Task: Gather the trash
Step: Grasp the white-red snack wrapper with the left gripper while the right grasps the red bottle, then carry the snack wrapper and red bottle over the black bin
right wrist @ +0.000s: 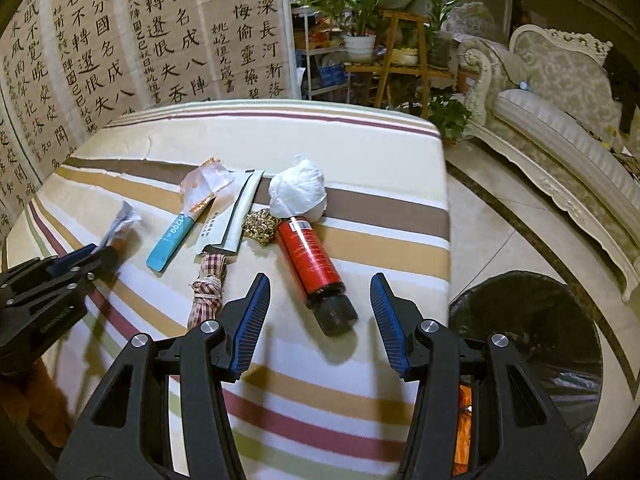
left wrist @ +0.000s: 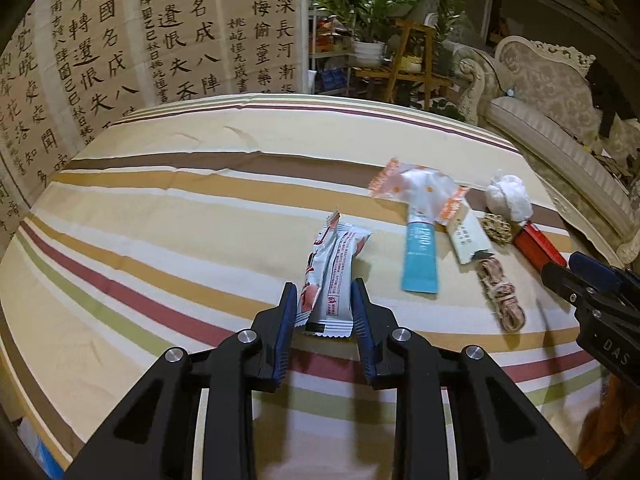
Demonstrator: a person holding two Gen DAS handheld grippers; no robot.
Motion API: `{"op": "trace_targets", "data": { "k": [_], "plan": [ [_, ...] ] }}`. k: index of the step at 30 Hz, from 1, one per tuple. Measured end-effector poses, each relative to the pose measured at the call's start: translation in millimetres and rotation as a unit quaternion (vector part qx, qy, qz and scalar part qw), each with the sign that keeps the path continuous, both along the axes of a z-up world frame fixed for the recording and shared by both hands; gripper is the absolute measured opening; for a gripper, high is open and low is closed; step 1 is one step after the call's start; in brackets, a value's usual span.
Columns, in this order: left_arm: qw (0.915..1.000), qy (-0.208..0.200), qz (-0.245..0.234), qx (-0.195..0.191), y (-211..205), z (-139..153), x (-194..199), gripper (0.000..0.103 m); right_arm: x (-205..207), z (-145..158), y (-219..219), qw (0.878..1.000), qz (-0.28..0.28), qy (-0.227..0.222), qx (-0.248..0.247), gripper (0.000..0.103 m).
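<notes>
Trash lies on a striped tablecloth (left wrist: pixel 160 216). My left gripper (left wrist: pixel 325 294) is shut on a white and red snack wrapper (left wrist: pixel 330 276), which also shows in the right wrist view (right wrist: pixel 120 224). My right gripper (right wrist: pixel 320 292) is open, its fingers on either side of the black cap end of a red bottle (right wrist: pixel 310 258) lying on the cloth. Further back lie a blue and white tube (right wrist: pixel 176 236), a white and orange wrapper (right wrist: pixel 204 184), a white sachet (right wrist: pixel 236 216), a crumpled white tissue ball (right wrist: pixel 298 190), a gold scrap (right wrist: pixel 260 226) and a checked cloth cord (right wrist: pixel 208 292).
A bin lined with a black bag (right wrist: pixel 532 352) stands on the tiled floor right of the table. A cream sofa (right wrist: pixel 560 120) is at the right, plants on a wooden stand (right wrist: pixel 384 52) behind, and a calligraphy screen (right wrist: pixel 120 40) at the left.
</notes>
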State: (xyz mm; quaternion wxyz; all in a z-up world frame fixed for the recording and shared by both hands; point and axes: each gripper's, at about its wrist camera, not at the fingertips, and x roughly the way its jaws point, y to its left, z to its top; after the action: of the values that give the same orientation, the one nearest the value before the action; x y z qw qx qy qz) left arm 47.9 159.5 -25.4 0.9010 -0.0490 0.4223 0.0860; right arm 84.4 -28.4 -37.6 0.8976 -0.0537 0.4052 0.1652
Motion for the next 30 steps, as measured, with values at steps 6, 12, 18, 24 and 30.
{"op": "trace_targets", "data": {
  "k": [6, 12, 18, 24, 30],
  "plan": [
    [0.9999, 0.003, 0.007, -0.012, 7.4, -2.0, -1.0, 0.029, 5.4, -4.8, 8.4, 1.000, 0.009, 0.014, -0.009, 0.034],
    [0.9999, 0.000, 0.006, -0.014, 8.5, -1.3, -4.2, 0.029, 0.2, -6.1, 13.9, 1.000, 0.020, 0.014, -0.017, 0.023],
    [0.9999, -0.005, -0.001, -0.014, 1.3, 0.1, -11.2, 0.029, -16.0, -4.4, 7.5, 1.000, 0.012, 0.010, -0.006, 0.023],
    [0.9997, -0.009, -0.018, -0.010, -13.1, 1.7, -18.9, 0.029, -37.7, -0.7, -8.0, 1.000, -0.001, 0.005, 0.002, 0.023],
    [0.9991, -0.015, -0.038, -0.009, -34.0, 2.9, -30.5, 0.029, -57.4, 4.7, -28.7, 1.000, -0.020, -0.003, 0.009, 0.023]
  ]
}}
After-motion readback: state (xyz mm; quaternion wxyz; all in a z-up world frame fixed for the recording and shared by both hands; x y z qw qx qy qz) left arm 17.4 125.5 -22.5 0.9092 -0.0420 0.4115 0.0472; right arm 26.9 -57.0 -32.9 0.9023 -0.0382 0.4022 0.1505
